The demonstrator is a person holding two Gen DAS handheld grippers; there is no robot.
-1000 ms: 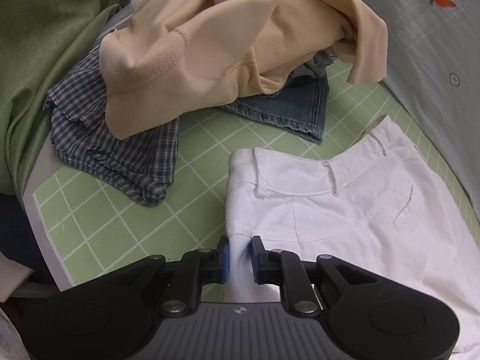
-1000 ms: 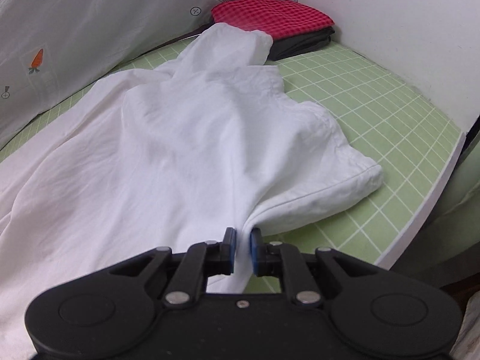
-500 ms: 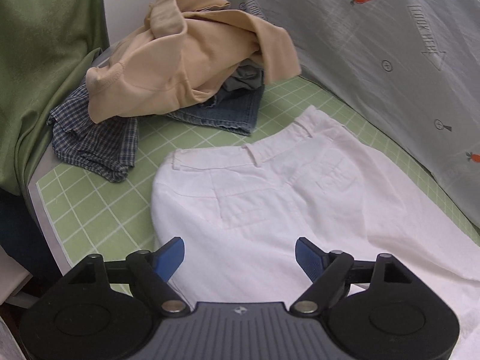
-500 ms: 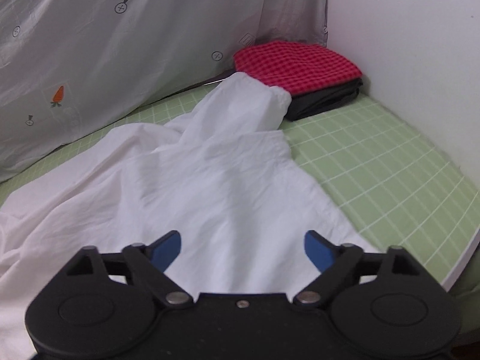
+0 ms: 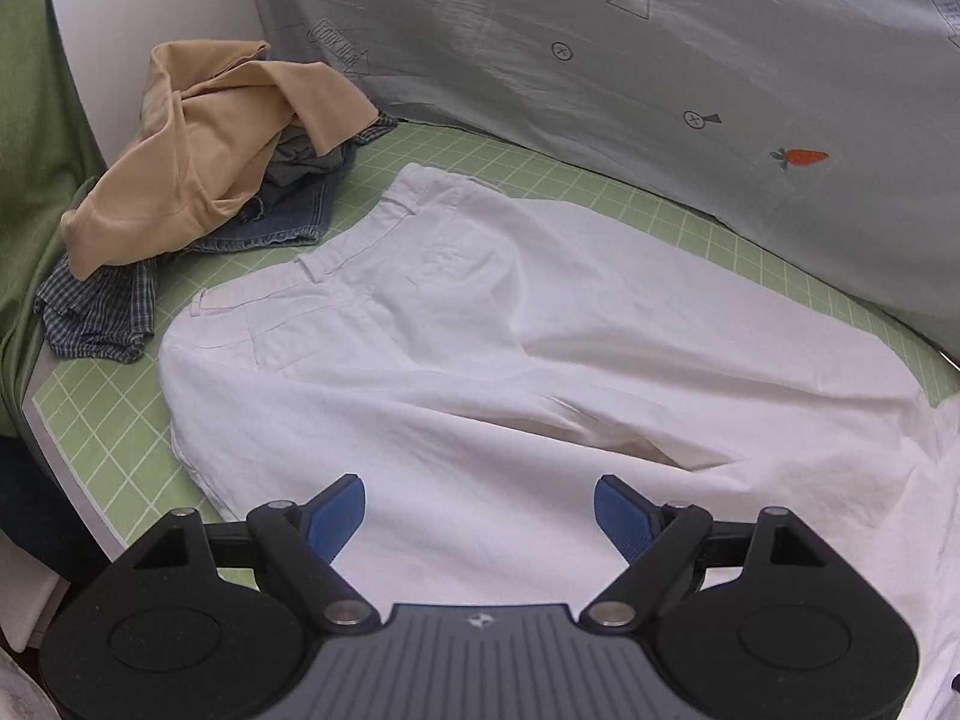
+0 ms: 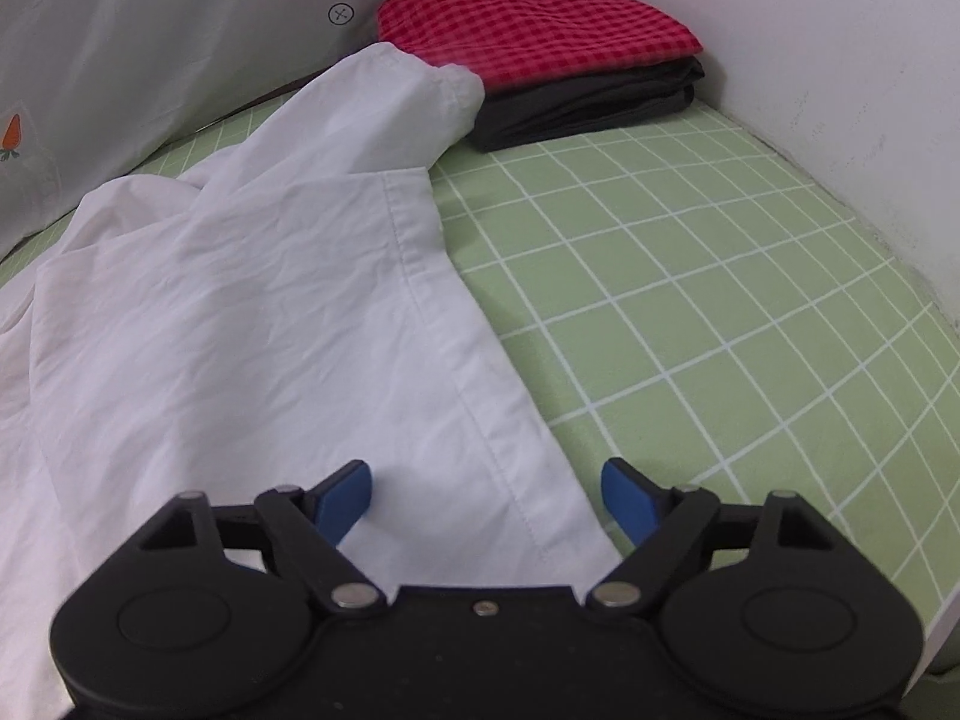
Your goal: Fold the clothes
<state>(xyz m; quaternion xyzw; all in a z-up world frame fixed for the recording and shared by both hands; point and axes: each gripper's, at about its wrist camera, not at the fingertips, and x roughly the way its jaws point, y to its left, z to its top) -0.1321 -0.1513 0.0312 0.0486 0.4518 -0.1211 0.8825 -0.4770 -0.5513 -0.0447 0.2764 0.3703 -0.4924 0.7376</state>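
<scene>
green mat (image 6: pixel 690 300) | left: unfolded pile (image 5: pixel 204 150) | right: folded stack (image 6: pixel 558 60)

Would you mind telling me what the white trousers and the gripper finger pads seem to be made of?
White trousers: thin matte woven cloth, probably cotton or linen; it creases softly and shows stitched seams. Finger pads on the left gripper: blue, seemingly rubber or soft plastic, with a finely ribbed face.

Both claws have let go of the white trousers (image 5: pixel 456 360). The left claw (image 5: pixel 480 510) and right claw (image 6: pixel 487 495) now gape wide above the cloth.
</scene>
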